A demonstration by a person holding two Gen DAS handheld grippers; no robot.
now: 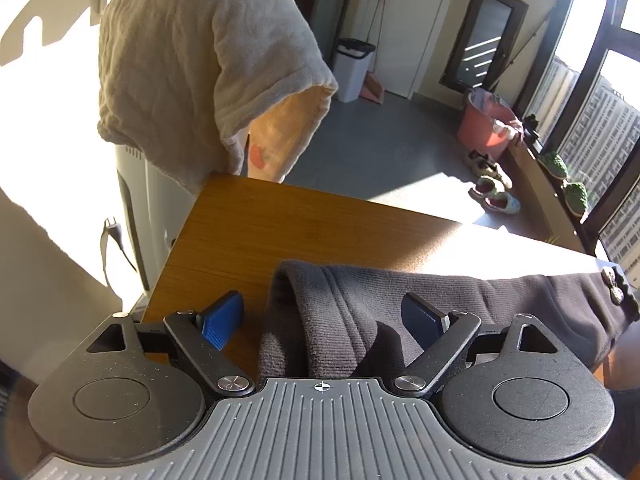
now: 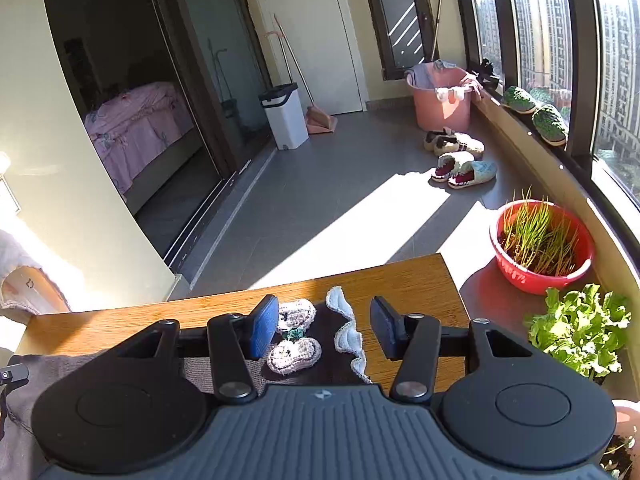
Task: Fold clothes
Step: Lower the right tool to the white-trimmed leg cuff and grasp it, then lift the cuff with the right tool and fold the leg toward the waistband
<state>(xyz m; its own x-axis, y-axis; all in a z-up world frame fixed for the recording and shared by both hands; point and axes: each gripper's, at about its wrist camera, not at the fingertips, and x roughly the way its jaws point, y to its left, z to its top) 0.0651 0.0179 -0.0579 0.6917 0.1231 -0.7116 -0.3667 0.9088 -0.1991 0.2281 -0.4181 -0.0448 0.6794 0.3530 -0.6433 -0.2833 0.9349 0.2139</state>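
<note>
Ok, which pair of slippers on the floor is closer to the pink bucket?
The beige-and-dark pair, just below the pink bucket; the pale blue pair with red lining lies nearer the table.

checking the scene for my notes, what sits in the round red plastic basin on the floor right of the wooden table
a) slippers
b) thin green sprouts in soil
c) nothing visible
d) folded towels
b: the round red plastic basin holds thin green sprouts growing from dark soil, beside the wooden table.

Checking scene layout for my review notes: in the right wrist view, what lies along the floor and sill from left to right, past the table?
White bin → dustpan → pink bucket → slippers → red bowl of sprouts → leafy plant.
</note>
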